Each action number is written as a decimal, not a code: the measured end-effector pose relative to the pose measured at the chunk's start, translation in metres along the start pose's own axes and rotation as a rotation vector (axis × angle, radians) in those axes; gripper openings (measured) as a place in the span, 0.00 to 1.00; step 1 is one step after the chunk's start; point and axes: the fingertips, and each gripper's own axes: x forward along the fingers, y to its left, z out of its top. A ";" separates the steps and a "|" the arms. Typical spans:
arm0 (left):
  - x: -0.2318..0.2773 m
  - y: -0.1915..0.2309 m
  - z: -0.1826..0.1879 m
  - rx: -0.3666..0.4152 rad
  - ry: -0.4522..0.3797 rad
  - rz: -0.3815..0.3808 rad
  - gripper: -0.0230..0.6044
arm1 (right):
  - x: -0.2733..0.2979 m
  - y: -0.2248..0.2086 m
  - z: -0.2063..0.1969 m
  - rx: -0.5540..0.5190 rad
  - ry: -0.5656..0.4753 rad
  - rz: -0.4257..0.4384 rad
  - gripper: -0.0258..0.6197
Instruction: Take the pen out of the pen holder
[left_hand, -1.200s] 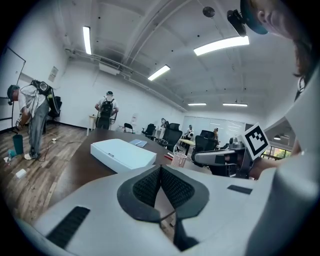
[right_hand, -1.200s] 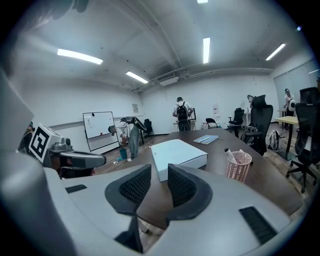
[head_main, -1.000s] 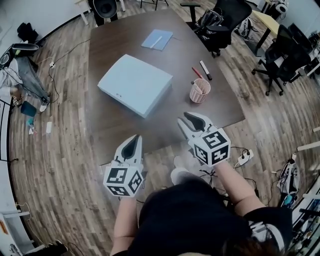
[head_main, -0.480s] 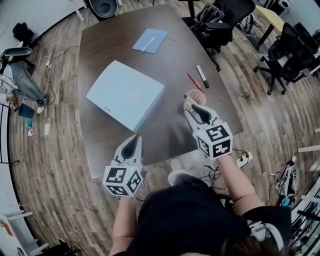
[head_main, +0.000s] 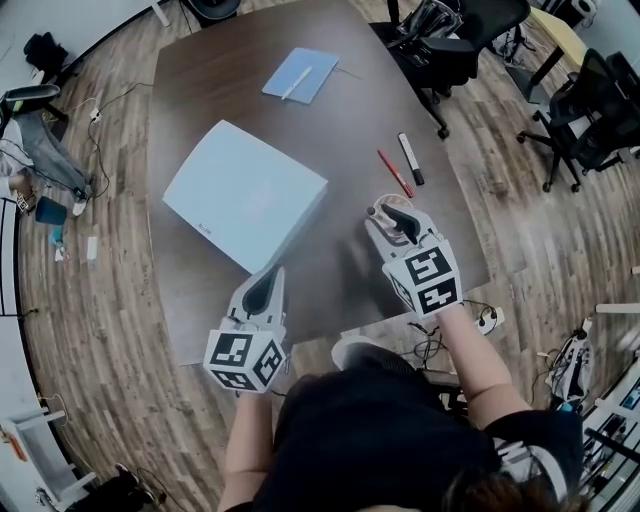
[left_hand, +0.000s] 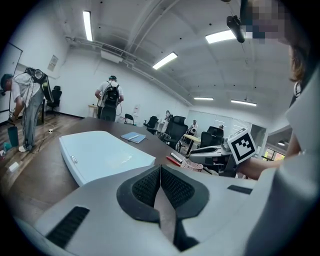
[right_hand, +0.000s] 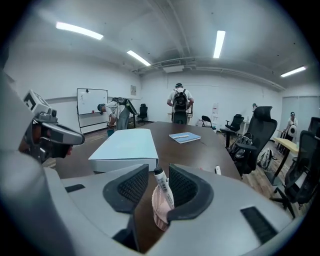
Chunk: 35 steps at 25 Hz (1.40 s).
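head view: above the person (head_main: 380, 430), steeply down on table (head_main: 230, 100) | left gripper view: low at table edge, faces across it | right gripper view: low, close on pen holder (right_hand: 159, 209) | shared: table, pale box (head_main: 245, 195)

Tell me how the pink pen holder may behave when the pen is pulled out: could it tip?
The pen holder looks small, so it is probably light and could tip. The pen leans on its rim, so a slanted pull may drag it. It stands loose on the smooth table, so it may slide.
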 end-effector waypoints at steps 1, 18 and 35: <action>0.003 0.001 0.001 0.000 0.000 0.004 0.06 | 0.004 -0.001 -0.001 -0.013 0.008 0.010 0.26; 0.035 0.016 0.005 -0.019 0.040 0.006 0.06 | 0.024 0.001 -0.011 -0.187 0.093 0.056 0.19; -0.004 0.049 0.027 -0.018 -0.028 -0.025 0.06 | -0.001 0.008 0.032 -0.239 0.075 -0.071 0.17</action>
